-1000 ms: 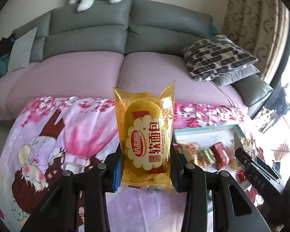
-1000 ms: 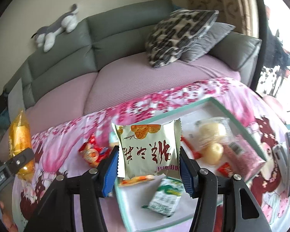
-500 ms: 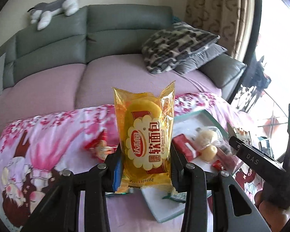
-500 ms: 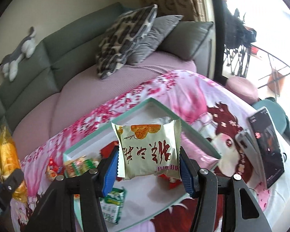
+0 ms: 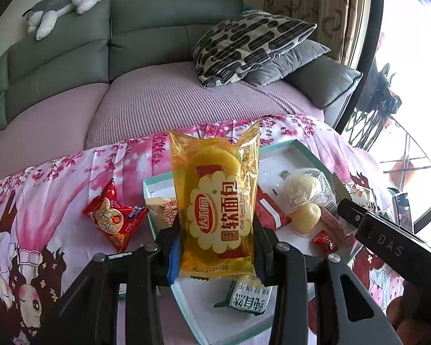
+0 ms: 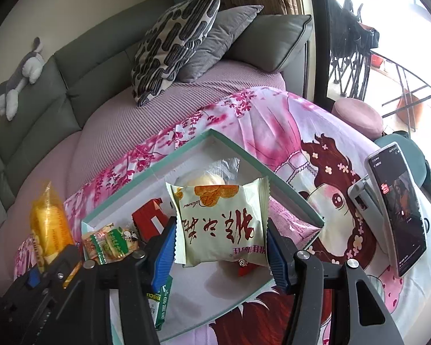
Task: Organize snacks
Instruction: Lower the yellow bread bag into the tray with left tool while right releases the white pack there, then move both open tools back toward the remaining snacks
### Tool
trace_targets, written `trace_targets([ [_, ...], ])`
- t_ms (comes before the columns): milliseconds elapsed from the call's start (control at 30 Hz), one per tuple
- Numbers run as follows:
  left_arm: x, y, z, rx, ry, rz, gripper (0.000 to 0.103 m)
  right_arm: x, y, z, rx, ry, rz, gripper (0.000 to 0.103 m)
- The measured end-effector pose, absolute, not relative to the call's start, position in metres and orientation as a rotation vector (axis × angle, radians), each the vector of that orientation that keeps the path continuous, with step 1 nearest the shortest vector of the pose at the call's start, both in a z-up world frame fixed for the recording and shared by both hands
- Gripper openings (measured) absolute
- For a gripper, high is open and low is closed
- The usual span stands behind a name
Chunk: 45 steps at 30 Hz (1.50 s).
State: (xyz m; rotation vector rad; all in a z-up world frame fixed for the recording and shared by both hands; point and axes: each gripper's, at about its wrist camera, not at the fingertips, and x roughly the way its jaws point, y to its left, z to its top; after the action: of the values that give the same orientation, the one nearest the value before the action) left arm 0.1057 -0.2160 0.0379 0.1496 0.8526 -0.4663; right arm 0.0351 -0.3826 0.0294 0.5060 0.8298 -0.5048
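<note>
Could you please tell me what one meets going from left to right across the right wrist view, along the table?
Yellow soft-bread packet → green-and-orange snack packet → red packet → pale green snack packet held in the right gripper → phone.

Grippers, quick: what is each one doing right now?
Left gripper: shut on the yellow soft bread packet.
Right gripper: shut on the pale green pastry packet.
</note>
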Motion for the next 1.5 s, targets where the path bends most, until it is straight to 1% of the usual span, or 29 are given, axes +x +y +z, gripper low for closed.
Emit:
trace_targets([
  [467,0.113,-0.234,0.024,0.196,0.876,-0.454,0.042,0.039,-0.383,0.017,0.522,0.868,-0.479,0.06],
  [767,0.11,-0.237,0.025,0.21,0.87,-0.453,0.042,0.042,-0.382,0.014,0.52,0.878,-0.469,0.061],
  [833,0.111,-0.236,0.025,0.21,0.877,-0.448,0.044,0.042,-0.383,0.013,0.522,0.88,-0.469,0.061],
  [900,0.111,-0.234,0.026,0.205,0.881,-0.444,0.049,0.042,-0.383,0.012,0.523,0.885,-0.473,0.061],
  [967,0.11,-0.231,0.029,0.204,0.878,-0.442,0.052,0.042,-0.383,0.012,0.524,0.887,-0.475,0.061],
  [1067,0.111,-0.226,0.035,0.203,0.875,-0.425,0.054,0.043,-0.383,0.011,0.523,0.889,-0.475,0.061],
  [1200,0.116,-0.214,0.039,0.181,0.897,-0.376,0.063,0.045,-0.381,0.011,0.514,0.897,-0.469,0.062],
  [1333,0.121,-0.201,0.038,0.18,0.924,-0.315,0.064,0.046,-0.379,0.009,0.504,0.906,-0.463,0.063],
  [1400,0.124,-0.195,0.035,0.178,0.943,-0.286,0.064,0.046,-0.379,0.008,0.502,0.915,-0.462,0.066],
  [1467,0.128,-0.189,0.03,0.167,0.965,-0.256,0.066,0.047,-0.378,0.007,0.5,0.921,-0.458,0.068],
  [1500,0.13,-0.186,0.029,0.16,0.973,-0.244,0.071,0.047,-0.378,0.007,0.495,0.923,-0.459,0.069],
])
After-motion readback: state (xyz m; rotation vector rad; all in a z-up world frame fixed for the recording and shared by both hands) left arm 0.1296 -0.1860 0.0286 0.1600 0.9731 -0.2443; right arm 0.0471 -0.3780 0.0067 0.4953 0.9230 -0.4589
